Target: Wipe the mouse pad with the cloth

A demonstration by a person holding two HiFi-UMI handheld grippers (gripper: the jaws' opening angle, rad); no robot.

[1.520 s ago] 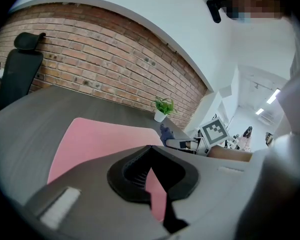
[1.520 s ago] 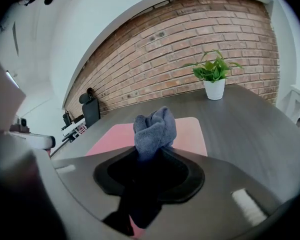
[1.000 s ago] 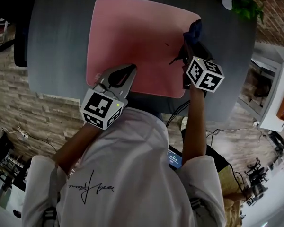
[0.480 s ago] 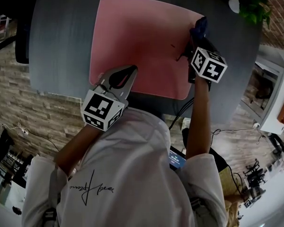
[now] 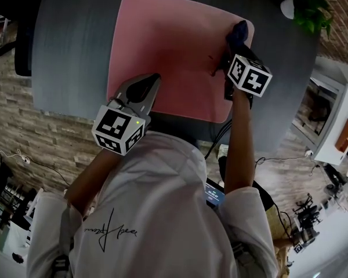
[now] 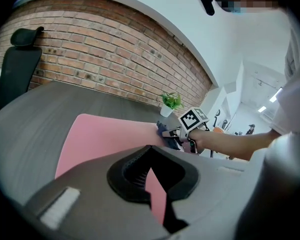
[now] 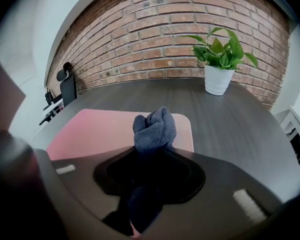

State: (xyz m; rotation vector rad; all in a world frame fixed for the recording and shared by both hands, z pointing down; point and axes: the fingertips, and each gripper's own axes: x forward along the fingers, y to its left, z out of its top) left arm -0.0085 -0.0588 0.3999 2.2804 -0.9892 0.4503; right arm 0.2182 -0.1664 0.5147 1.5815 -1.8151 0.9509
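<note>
A pink mouse pad (image 5: 174,45) lies on a round grey table (image 5: 75,51). My right gripper (image 5: 232,48) is shut on a bunched blue cloth (image 5: 238,32), which rests on the pad beside its far right corner. In the right gripper view the cloth (image 7: 154,129) bulges out past the jaws over the pad (image 7: 100,129). My left gripper (image 5: 153,79) sits over the pad's near left part with its jaws shut and nothing between them. In the left gripper view the pad (image 6: 100,134) stretches ahead, with the cloth (image 6: 165,131) at its far right. A small dark mark (image 5: 209,56) shows on the pad.
A potted plant (image 5: 304,4) in a white pot (image 7: 217,79) stands on the table beyond the pad's right corner. A black chair (image 6: 17,64) stands at the table's left by a brick wall. The table's near edge runs just under both grippers.
The right gripper has slid a little farther along the pad's right side with the cloth. The left gripper has drifted slightly left and stays shut.
</note>
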